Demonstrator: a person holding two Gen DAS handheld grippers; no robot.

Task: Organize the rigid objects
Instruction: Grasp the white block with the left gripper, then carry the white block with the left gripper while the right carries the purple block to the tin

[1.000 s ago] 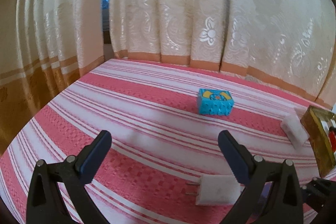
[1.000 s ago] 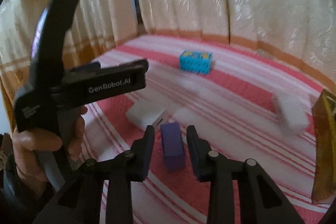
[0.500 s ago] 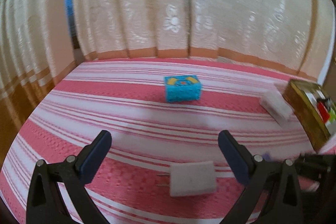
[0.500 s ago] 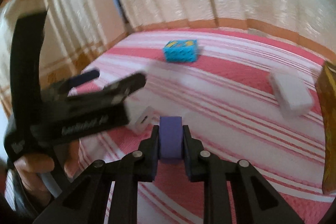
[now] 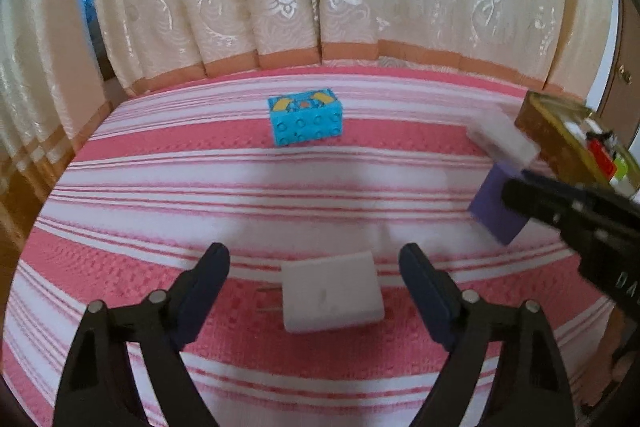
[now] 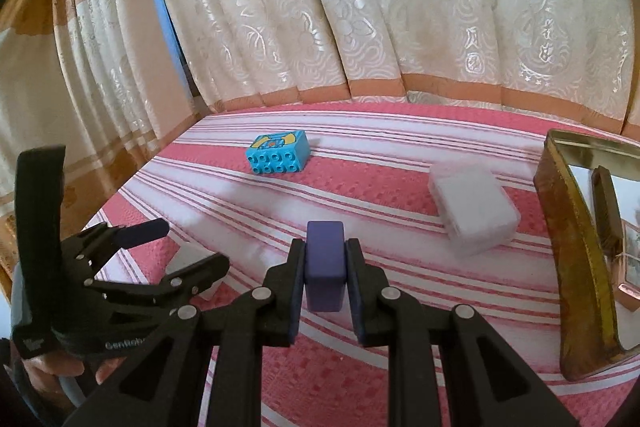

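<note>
Your right gripper is clamped on a purple block, a smooth rectangular piece with rounded edges, pinched upright between the two pads and held above the pink and white striped cloth. Your left gripper has its jaws wide but closing, and between them, not touched by either pad, lies a white plug adapter, flat on the cloth with its two metal prongs pointing left. Farther back sits a blue toy brick on its side, studs facing you, a yellow and orange print on top. The left wrist view shows the adapter whole and, at its right edge, the purple block from the side with the right gripper's dark fingers across it; the gold tin there shows coloured items inside, too blurred to name. The right wrist view shows a second white block just left of the gold tin's wall, and your hand gripping the left gripper's handle.
</note>
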